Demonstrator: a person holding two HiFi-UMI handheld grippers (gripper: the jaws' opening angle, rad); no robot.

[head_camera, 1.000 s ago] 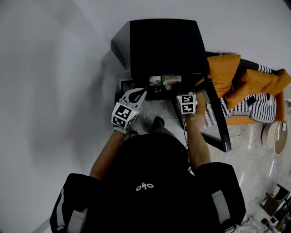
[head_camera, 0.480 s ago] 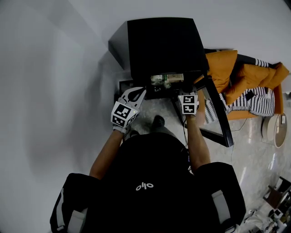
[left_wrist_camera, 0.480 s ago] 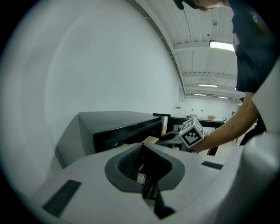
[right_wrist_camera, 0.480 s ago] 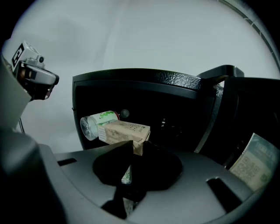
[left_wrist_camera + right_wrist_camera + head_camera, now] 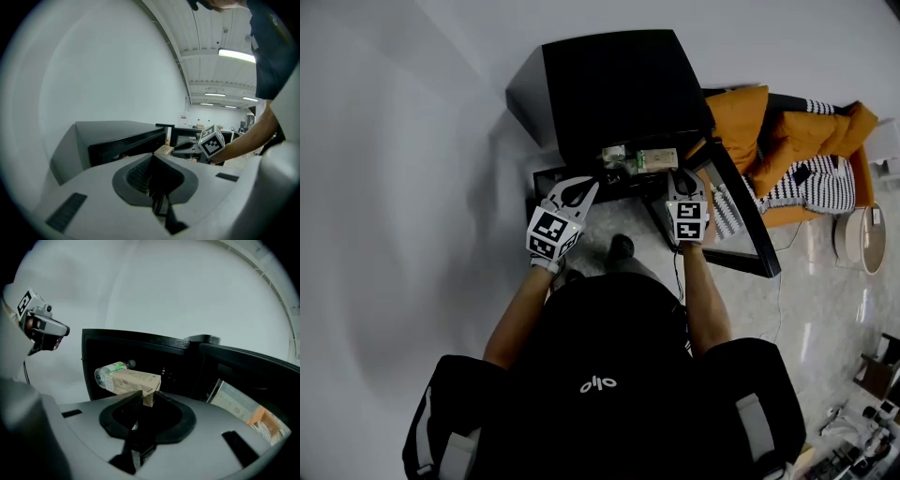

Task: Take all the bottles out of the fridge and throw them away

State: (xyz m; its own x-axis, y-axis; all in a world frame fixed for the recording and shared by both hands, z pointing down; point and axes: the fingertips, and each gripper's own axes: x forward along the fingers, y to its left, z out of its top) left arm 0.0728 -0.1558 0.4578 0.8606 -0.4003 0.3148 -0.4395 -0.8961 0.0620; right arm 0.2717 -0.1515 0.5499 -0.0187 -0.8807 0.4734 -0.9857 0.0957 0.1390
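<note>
Bottle [image 5: 110,371], where now?
— Lying at the fridge [image 5: 619,89] mouth behind a carton [image 5: 136,379]. My right tool [image 5: 146,401] grasps that carton's corner and has just drawn it up and outward; my left tool [image 5: 152,164] hangs clenched, empty. Judgement: bottle yet to come out.

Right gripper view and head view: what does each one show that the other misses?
Only the right gripper view shows the right gripper pinching a corner of the brown carton, and the dark inside of the fridge. Only the head view shows the person's arms and body, and the orange cushions with striped cloth. Both show the black fridge, the carton, the bottle lying beside it, and the left gripper.
</note>
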